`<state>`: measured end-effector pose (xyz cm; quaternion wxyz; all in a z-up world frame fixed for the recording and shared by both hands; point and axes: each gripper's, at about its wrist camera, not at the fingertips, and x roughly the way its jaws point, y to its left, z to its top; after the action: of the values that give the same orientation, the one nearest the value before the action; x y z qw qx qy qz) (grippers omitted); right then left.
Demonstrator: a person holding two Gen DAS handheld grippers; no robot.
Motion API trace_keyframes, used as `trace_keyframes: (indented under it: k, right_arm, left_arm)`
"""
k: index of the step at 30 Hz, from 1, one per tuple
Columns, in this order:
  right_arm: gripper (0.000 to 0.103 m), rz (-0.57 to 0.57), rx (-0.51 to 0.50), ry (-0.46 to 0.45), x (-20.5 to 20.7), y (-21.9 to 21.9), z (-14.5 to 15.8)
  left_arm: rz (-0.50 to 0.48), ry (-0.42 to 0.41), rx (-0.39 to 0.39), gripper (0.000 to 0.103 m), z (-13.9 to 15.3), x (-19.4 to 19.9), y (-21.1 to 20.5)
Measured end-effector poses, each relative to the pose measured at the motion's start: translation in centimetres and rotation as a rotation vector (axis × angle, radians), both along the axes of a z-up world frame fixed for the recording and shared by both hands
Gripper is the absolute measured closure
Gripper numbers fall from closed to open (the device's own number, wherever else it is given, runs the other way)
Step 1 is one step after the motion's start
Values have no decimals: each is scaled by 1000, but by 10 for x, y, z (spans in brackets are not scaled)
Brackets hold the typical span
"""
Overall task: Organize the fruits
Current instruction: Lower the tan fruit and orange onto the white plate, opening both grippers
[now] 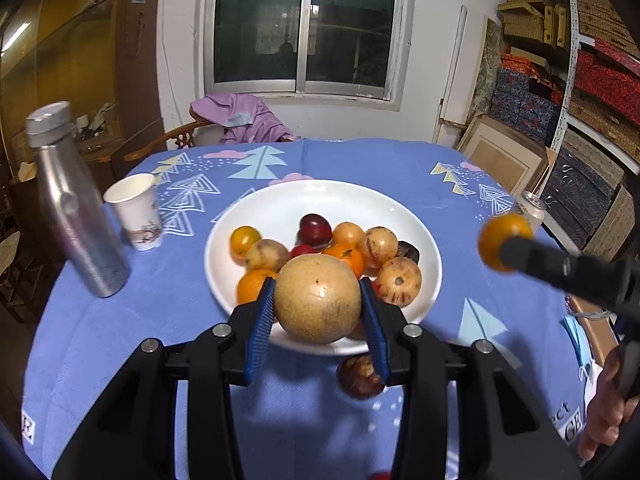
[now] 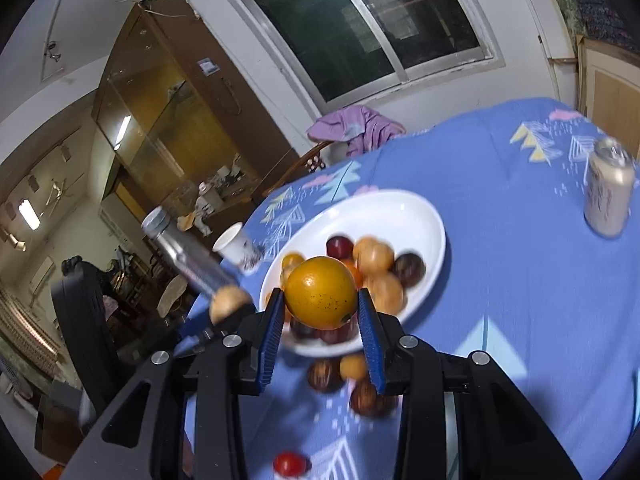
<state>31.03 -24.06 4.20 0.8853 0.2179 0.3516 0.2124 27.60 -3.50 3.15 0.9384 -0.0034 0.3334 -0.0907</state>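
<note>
My left hand-held gripper is clamped on a big tan round fruit, blue pads snug on both sides, held just above the near rim of the white plate. The right hand-held gripper is closed the same way on an orange, also over the plate's near edge.

The plate is already crowded with small oranges, plums and speckled yellow fruits, so I'd put these into the empty far half, low and slow, and let go only once they're resting, otherwise they'll roll. A few fruits are still loose on the blue tabletop: a dark plum and a small red one.

Writing-wise, only fragments at the cloth's edge, something like "ect" and "GE". The can has print I can't read.
</note>
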Motion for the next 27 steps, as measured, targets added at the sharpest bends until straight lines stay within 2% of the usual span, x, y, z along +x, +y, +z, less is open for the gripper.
trace_keyframes:
  k: [6, 9, 12, 14, 17, 19, 22, 24, 27]
  right_arm:
    - [66, 52, -23, 72, 53, 36, -29]
    - [66, 67, -100, 112, 65, 51, -46]
    - [61, 55, -96, 153, 70, 45, -54]
    - [57, 41, -68, 145, 64, 37, -48]
    - [47, 9, -45, 91, 42, 19, -30]
    - [34, -12, -32, 61, 25, 7, -22]
    - [28, -57, 4, 29, -3, -17, -17]
    - [27, -91, 29, 41, -21, -33, -28]
    - [27, -139, 62, 137, -33, -55, -56]
  left_arm:
    - [14, 85, 22, 62, -40, 33, 2]
    - [7, 94, 2, 61, -46, 40, 7]
    - [-12, 60, 10, 42, -43, 36, 4]
    - [-4, 29, 25, 25, -40, 30, 3]
    - [11, 4, 31, 24, -33, 21, 8]
    - [20, 11, 6, 23, -30, 13, 15]
    - [23, 50, -43, 23, -33, 0, 29]
    - [6, 80, -50, 23, -40, -12, 30]
    - [-4, 77, 4, 21, -49, -34, 24]
